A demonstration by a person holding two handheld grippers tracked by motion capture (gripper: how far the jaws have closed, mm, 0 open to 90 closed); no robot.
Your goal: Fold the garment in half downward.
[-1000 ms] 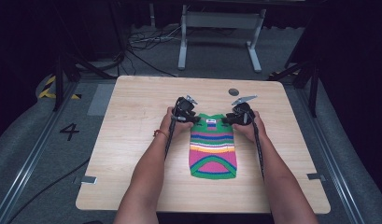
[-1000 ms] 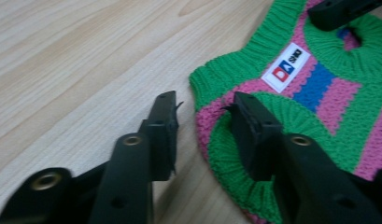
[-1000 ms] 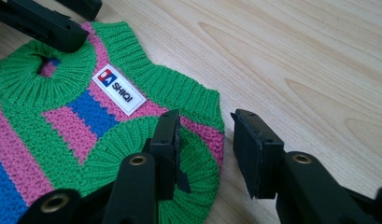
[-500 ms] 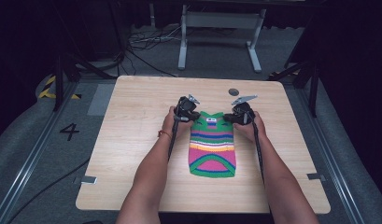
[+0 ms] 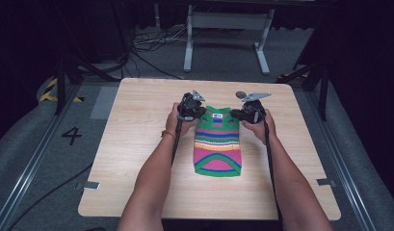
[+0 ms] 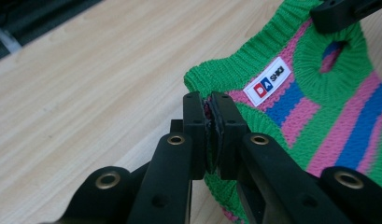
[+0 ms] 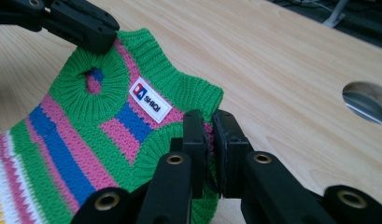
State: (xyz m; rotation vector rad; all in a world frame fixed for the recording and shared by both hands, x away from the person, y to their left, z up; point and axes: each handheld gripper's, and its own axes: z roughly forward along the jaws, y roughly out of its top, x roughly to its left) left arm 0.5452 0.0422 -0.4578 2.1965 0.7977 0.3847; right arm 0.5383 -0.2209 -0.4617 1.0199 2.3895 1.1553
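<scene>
On the wooden table [image 5: 137, 144], each tool, left [image 6: 210, 133] and right [image 7: 210, 140], apparently pinches the striped sweater [image 5: 216, 144] at its shoulder.

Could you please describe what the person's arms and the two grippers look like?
Both forearms are bare, with a thin orange band on the left wrist. The left gripper and right gripper are matte black with flat jaws and brass-coloured rivets. Each carries a grey three-cornered plate on top and trails a black cable.

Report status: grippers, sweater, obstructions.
Left gripper shut on sweater, collar end. Right gripper shut on it too. Sweater flat on table. Nothing in the way.
</scene>
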